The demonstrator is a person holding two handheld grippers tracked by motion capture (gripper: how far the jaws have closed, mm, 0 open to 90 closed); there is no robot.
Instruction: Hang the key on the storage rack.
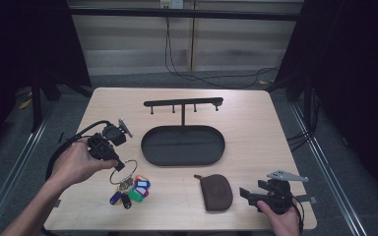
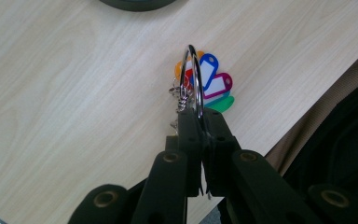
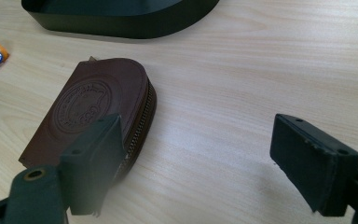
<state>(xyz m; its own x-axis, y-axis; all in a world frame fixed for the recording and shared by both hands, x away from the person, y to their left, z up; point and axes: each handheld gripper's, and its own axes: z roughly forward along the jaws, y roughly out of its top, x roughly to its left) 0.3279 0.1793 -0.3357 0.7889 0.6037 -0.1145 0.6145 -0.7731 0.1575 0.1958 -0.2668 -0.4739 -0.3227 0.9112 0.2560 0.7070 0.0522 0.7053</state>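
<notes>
My left gripper [image 1: 116, 164] is shut on a large metal key ring [image 1: 124, 171], from which several coloured key tags [image 1: 134, 191] trail down onto the wooden table [image 1: 251, 128]. In the left gripper view the ring [image 2: 192, 77] stands edge-on between the closed fingertips [image 2: 189, 126], with the tags [image 2: 214, 86] fanned out behind it. A brown leather zip pouch [image 1: 216, 192] lies at the front middle. My right gripper [image 1: 245, 194] rests open just right of the pouch [image 3: 95, 109], its left finger [image 3: 95, 154] close to the zip edge, nothing between the jaws.
A black oval tray [image 1: 150, 152] with an upright post and a hook bar [image 1: 183, 103] stands at the table's centre. The tray's wall [image 3: 121, 23] lies beyond the pouch. The person's trouser leg [image 2: 317, 116] shows past the near table edge.
</notes>
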